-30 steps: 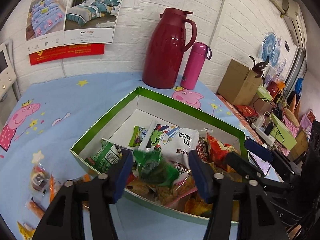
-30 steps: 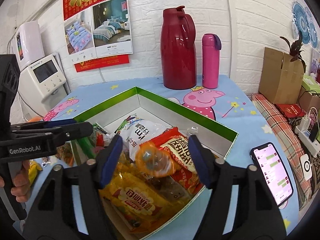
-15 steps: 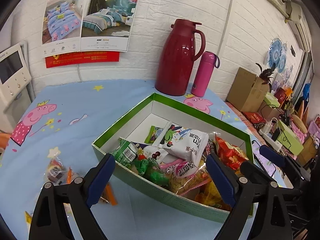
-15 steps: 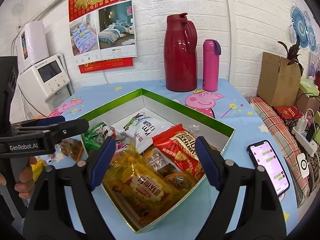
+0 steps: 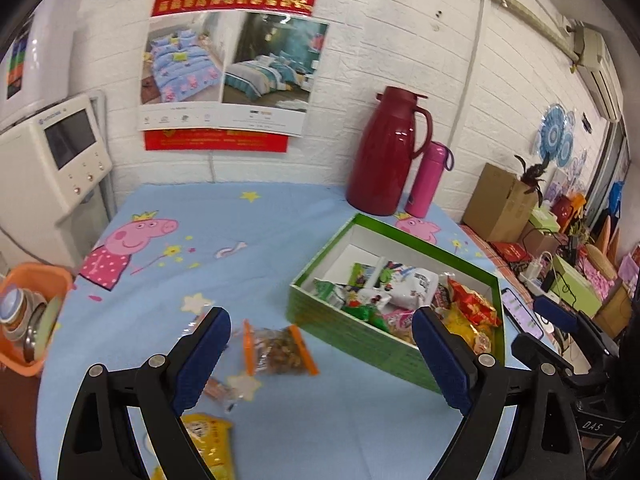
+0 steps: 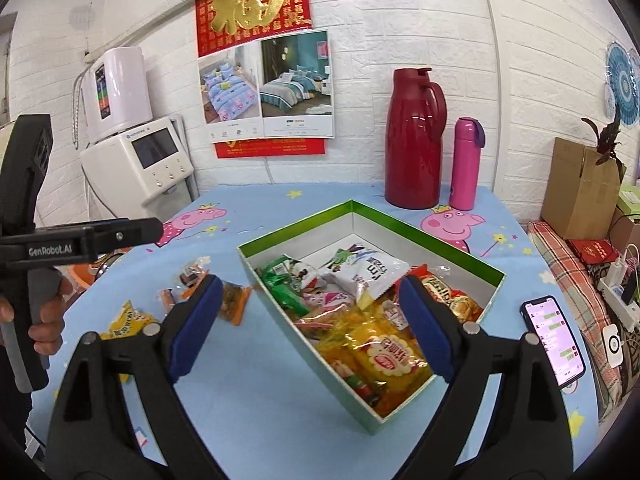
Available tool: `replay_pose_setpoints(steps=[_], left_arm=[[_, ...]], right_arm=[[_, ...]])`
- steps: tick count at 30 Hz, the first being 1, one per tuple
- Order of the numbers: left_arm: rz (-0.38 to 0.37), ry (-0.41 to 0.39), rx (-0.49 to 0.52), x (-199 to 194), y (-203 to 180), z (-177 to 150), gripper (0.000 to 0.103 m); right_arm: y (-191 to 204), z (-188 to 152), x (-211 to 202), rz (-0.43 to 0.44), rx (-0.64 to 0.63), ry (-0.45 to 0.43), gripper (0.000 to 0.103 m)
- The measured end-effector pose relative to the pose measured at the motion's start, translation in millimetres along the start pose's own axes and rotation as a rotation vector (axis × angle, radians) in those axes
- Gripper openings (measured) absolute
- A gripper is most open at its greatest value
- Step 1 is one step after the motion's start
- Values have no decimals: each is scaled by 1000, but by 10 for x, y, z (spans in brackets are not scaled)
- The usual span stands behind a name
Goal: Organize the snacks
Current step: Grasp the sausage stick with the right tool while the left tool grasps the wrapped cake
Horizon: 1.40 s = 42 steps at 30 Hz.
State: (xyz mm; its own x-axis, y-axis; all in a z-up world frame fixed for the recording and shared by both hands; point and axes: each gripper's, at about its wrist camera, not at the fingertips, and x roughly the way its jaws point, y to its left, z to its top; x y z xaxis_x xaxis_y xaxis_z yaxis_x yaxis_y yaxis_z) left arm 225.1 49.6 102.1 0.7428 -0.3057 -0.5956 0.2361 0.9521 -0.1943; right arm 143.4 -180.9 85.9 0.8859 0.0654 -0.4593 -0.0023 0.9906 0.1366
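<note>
I see the green cardboard box (image 6: pixel 372 392), white inside, heaped with crinkly foil and plastic snack packets (image 6: pixel 384 356). Loose on the cartoon-print desk (image 5: pixel 192 264) lie a clear orange-edged bag of nuts (image 5: pixel 278 350) and a yellow packet (image 5: pixel 208 440). My left tool (image 5: pixel 320 354) and right tool (image 6: pixel 310 328) both hover released, grasping nothing.
</note>
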Motion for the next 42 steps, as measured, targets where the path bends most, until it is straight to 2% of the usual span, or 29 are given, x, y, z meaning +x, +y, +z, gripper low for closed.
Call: replay_pose_setpoints(steps=[5, 10, 13, 19, 21, 27, 34, 40, 41, 42], left_arm=[[42, 9, -74, -143, 479, -80, 94], [58, 102, -86, -10, 755, -296, 94], [56, 128, -98, 20, 902, -411, 94], [16, 127, -124, 54, 1098, -444, 94], [18, 119, -105, 56, 1129, -433, 94], [6, 121, -108, 98, 1297, -379, 94], [19, 124, -122, 174, 1532, -350, 93], [24, 145, -166, 349, 1769, -370, 93], [21, 147, -175, 378, 1798, -370, 93], [19, 148, -184, 408, 1822, -372, 93]], right_arm=[[332, -34, 22, 72, -38, 20, 90], [621, -140, 180, 149, -65, 83, 90], [766, -208, 348, 227, -60, 145, 90], [1109, -299, 769, 343, -108, 262, 76], [1213, -305, 943, 372, -121, 302, 67], [1437, -295, 1457, 399, -152, 378, 50], [1628, -333, 1988, 407, -195, 438, 48], [1668, -446, 2223, 420, -187, 476, 47], [1664, -479, 2252, 413, -193, 487, 40], [1660, -485, 2229, 392, -208, 458, 22]])
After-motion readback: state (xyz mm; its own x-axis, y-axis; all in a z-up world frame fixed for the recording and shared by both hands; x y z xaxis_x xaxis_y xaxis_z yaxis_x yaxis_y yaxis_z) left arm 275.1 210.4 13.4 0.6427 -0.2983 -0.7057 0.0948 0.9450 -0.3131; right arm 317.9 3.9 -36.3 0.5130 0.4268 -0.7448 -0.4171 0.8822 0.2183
